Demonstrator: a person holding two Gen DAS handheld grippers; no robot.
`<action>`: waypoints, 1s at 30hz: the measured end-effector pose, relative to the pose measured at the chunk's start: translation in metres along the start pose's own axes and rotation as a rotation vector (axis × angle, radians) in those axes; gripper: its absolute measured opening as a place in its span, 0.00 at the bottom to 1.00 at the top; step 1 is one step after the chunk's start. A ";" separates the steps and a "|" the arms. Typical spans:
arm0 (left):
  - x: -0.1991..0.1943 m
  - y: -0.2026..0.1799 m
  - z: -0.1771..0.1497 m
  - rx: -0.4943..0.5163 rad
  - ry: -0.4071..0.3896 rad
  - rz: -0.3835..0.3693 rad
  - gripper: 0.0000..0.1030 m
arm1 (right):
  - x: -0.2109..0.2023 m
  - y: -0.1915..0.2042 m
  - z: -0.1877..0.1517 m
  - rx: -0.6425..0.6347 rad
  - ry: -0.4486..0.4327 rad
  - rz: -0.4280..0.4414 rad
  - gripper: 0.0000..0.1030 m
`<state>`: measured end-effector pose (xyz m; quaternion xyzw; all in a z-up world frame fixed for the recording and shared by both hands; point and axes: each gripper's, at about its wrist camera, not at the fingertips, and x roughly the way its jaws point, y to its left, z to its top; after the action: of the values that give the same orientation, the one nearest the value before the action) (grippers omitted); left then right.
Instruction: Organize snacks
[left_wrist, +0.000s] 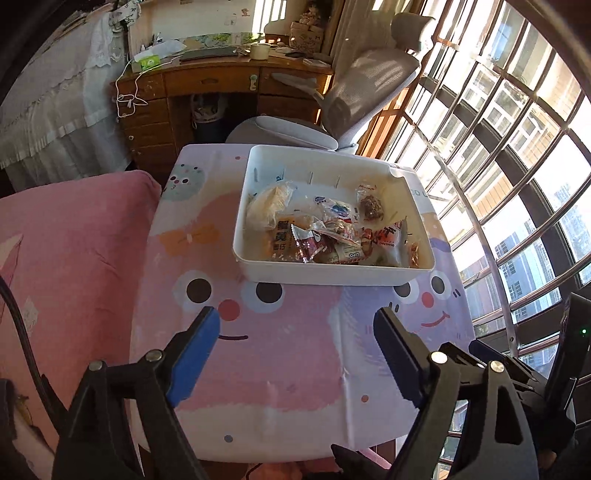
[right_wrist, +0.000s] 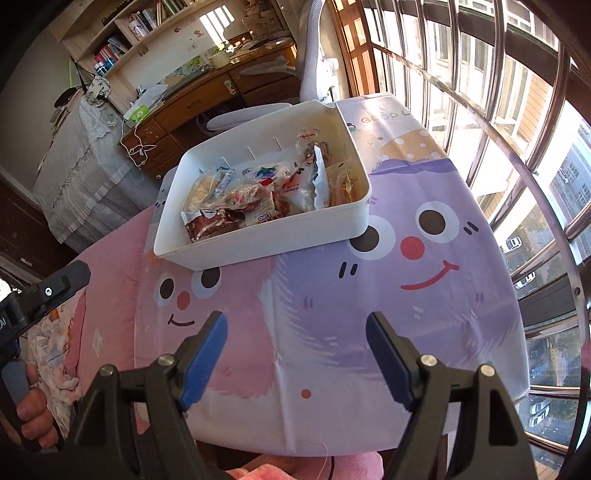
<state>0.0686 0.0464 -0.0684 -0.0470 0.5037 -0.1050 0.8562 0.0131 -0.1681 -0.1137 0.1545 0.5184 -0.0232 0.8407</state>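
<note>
Snacks (left_wrist: 325, 229) are seen gathered inside a white bin (left_wrist: 321, 275), which stands on the bench (left_wrist: 280, 369) toward twelve o'clock from both cameras, on a cartoon-printed cloth. Wrapped buns, a brown packet and several bright foil packs are heaped loosely, mostly against the near wall of the bin; no packet can be seen left on the cloth. The left hand-held gripper (left_wrist: 295, 325) is held spread wide above bare cloth at six o'clock, with nothing between its blue pads. The right hand-held gripper (right_wrist: 295, 332) is likewise spread and empty, well apart from the bin (right_wrist: 258, 236). A person's hand (right_wrist: 33, 413) is glimpsed at eight o'clock in the right view, wrapped around a handle.

The gathering step is judged finished or nearly so, since everything visible is already contained. If tidying is still wanted, the next move would call for a reach toward twelve o'clock, a descent inside the bin walls, and a light pinch on one crinkly wrapper without neighbours being dragged along.
</note>
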 end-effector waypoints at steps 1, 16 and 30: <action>-0.008 0.004 -0.003 -0.005 -0.004 0.003 0.82 | -0.007 0.005 -0.003 -0.001 0.003 -0.005 0.76; -0.083 -0.034 -0.021 0.071 -0.089 0.051 0.83 | -0.119 0.044 -0.018 -0.153 -0.054 -0.023 0.83; -0.101 -0.057 -0.045 0.009 -0.191 0.152 1.00 | -0.134 0.033 -0.035 -0.207 -0.126 -0.071 1.00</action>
<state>-0.0260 0.0149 0.0061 -0.0147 0.4216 -0.0373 0.9059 -0.0721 -0.1433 -0.0028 0.0466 0.4694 -0.0088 0.8817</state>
